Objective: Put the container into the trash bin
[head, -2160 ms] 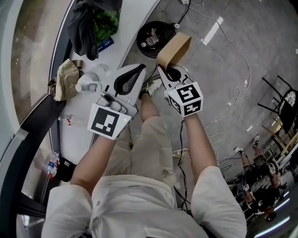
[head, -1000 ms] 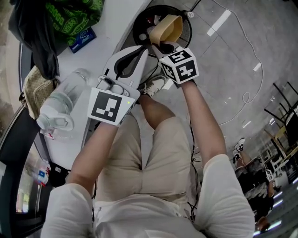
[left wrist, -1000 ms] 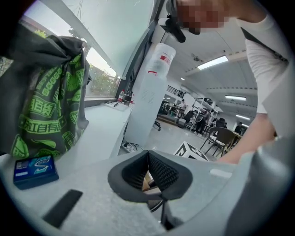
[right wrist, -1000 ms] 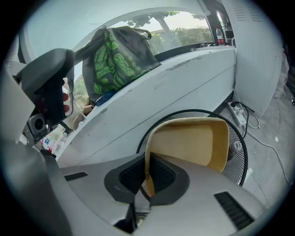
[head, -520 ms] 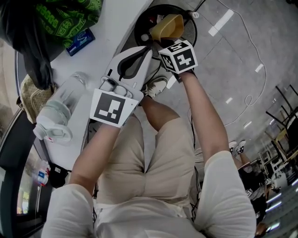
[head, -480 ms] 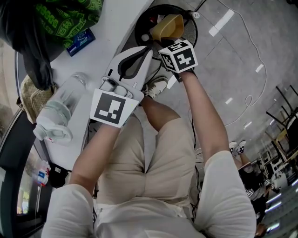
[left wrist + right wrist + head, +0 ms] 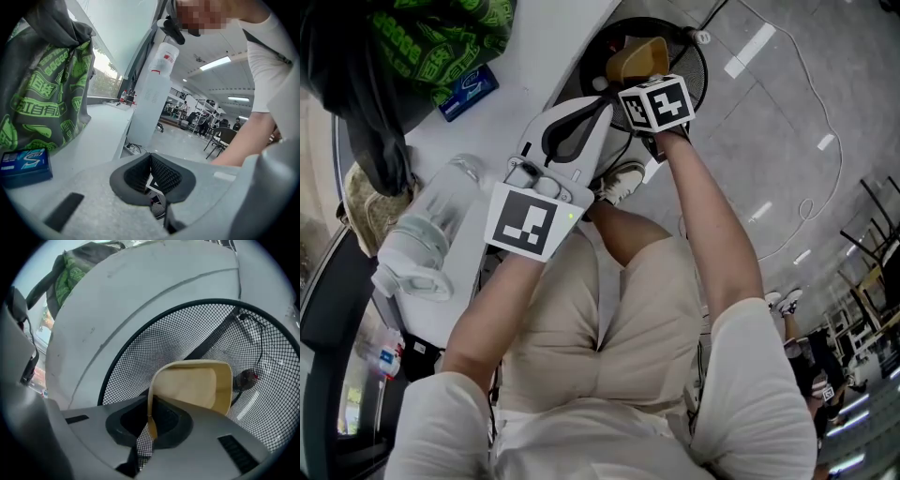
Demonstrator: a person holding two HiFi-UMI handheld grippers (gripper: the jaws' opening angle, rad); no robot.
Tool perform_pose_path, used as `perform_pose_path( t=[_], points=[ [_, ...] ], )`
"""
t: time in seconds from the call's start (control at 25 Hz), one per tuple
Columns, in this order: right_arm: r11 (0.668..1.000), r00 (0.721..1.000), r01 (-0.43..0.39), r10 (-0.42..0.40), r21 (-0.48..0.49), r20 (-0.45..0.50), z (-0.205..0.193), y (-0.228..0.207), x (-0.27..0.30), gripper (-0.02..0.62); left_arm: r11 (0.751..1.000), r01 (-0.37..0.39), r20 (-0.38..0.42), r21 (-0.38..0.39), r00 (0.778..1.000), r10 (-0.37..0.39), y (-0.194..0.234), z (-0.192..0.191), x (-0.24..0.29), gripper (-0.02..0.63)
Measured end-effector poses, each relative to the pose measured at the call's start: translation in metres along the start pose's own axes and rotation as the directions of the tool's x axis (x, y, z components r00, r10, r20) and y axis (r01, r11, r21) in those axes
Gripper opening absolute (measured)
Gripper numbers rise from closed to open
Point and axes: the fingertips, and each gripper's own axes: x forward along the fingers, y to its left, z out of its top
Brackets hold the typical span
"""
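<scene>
— As the right gripper (image 7: 150, 420) pointed down at the round black wire-mesh trash bin (image 7: 164, 348), what was in it?
— Its jaws were pinched tight on one thin wall of the tan paper container (image 7: 197, 385). That container sat framed inside the bin's rim, over the mesh; whether it had dipped below the rim, I couldn't tell.
— And the left gripper (image 7: 151, 174)?
— Closed on nothing, pads together, held over the white table (image 7: 93, 150), near a blue packet (image 7: 26, 164) and a grey bag with green print (image 7: 42, 93).
</scene>
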Motion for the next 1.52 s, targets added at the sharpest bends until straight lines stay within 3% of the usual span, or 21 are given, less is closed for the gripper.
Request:
perform_pose_path(
  t=[0.08, 0.4, 0.68, 1.08, 1.36, 1.52],
  points=[
    [1.000, 1.000, -0.004, 0.004, -0.003, 0.019, 0.004, 0.000, 0.001, 0.015, 1.000, 0.001, 0.003, 0.004, 1.000, -0.001, 0.001, 0.001, -0.001, 0.017],
    [0.998, 0.998, 0.008, -0.012, 0.058, 0.055, 0.008, -0.005, -0.009, 0.147, 0.999, 0.037, -0.009, 0.024, 0.999, -0.037, -0.011, 0.008, 0.000, 0.017],
    [0.994, 0.993, 0.040, -0.051, 0.104, 0.107, 0.012, 0.006, -0.053, 0.169, 0.998, 0.056, -0.014, 0.036, 0.998, -0.055, -0.031, 0.039, -0.010, 0.017],
    [0.985, 0.974, 0.030, -0.066, 0.170, 0.215, 0.038, 0.063, -0.174, 0.003, 0.993, 0.069, -0.015, 0.098, 0.998, -0.068, -0.073, 0.134, -0.052, 0.017],
    [0.987, 0.956, 0.071, -0.108, 0.142, 0.274, 0.067, 0.104, -0.279, 0.002, 0.987, 0.073, 0.007, 0.142, 0.997, -0.075, -0.107, 0.213, -0.096, 0.017],
    [0.991, 0.936, 0.126, -0.136, 0.054, 0.325, 0.080, 0.138, -0.348, 0.002, 0.982, 0.075, 0.015, 0.176, 0.997, -0.079, -0.129, 0.257, -0.123, 0.017]
  ],
)
